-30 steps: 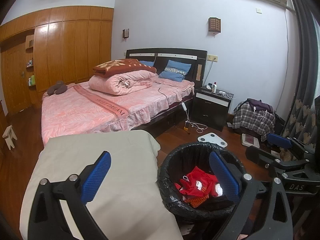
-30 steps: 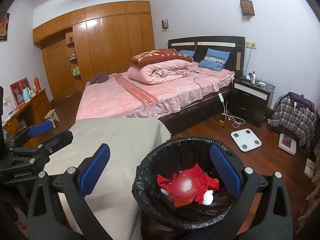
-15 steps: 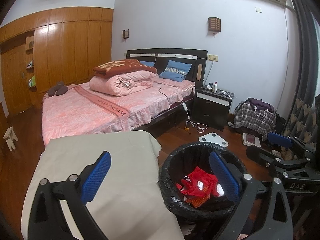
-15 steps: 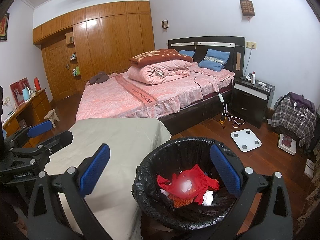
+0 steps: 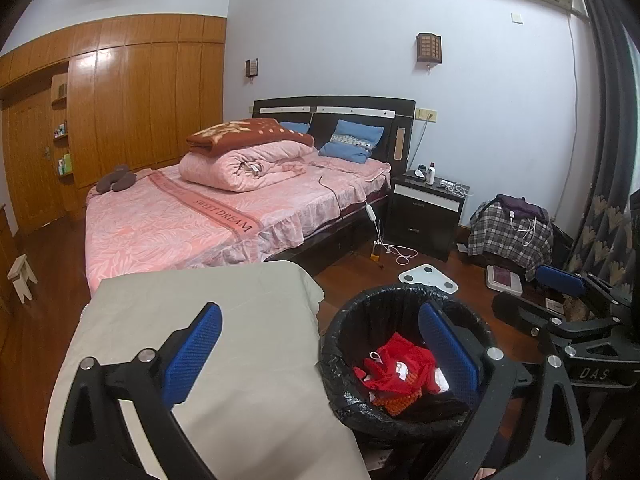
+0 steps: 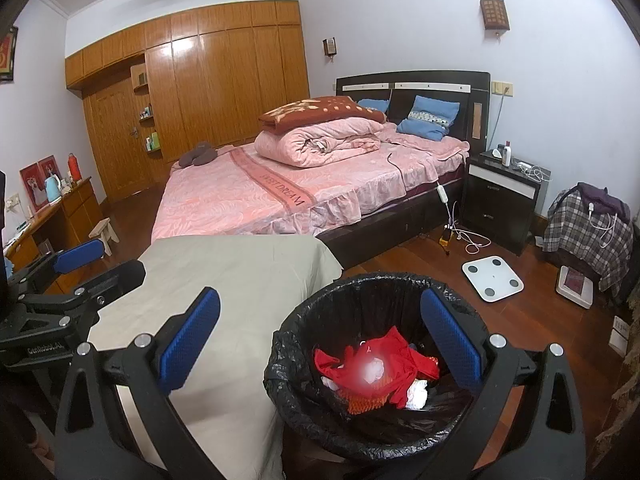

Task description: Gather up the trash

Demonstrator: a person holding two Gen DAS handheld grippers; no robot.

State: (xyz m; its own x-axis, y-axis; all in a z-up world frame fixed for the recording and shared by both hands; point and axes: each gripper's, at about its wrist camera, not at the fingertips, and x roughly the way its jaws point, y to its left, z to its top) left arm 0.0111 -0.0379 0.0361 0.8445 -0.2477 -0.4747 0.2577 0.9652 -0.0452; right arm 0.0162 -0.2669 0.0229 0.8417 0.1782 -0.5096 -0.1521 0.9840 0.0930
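Right wrist view: right gripper [image 6: 320, 340] spread wide and empty above the black-lined trash bin [image 6: 320, 436], left gripper [image 5: 316, 350] equally wide and empty beside it; the bin sits on the floor against the right edge of the beige-covered table [image 6: 224, 280]. Red crumpled trash [image 6: 376, 368] plus white scraps already lie inside the bin, so this reads as between pickups or near done. Next move likely needs finding another scrap; none visible on the table.
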